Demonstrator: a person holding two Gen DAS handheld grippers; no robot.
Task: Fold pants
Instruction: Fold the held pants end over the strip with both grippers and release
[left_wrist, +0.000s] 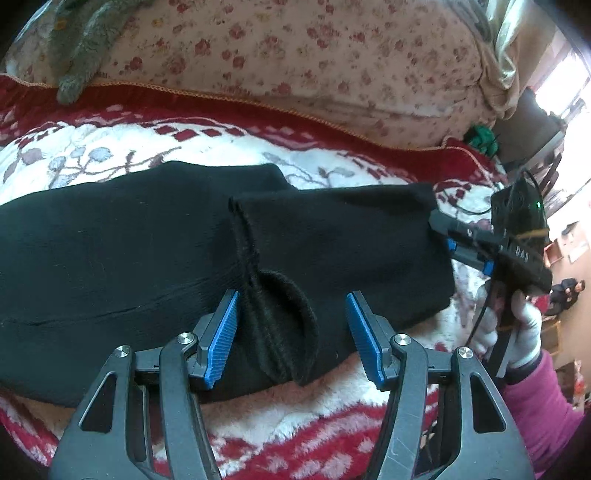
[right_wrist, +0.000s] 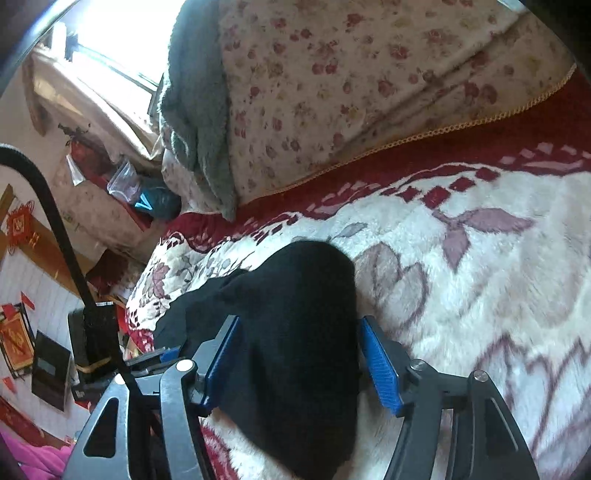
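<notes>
Two grippers are being held at the black pants, which are lying across a fluffy red-and-white blanket in front of a flowered quilt.

In the left wrist view, the left gripper is being held wide open over the near edge of the pants, its blue pads standing either side of a ribbed cuff that is curling up from the fabric; nothing is being gripped. A second layer is lying folded over the first, its edge showing as a thick seam. The right gripper is being held at the far end of that layer by a gloved hand; whether cloth is being pinched there cannot be told from this side.

In the right wrist view, the right gripper is being held open, with a hump of the pants bulging between its pads, touched perhaps but not squeezed.

The cloth is judged soft, thick, light and limp; it is likely to sag and slide over itself when lifted. The ribbed cuff and the doubled seam are being judged the best places to take hold, since a single layer would slip or stretch.
</notes>
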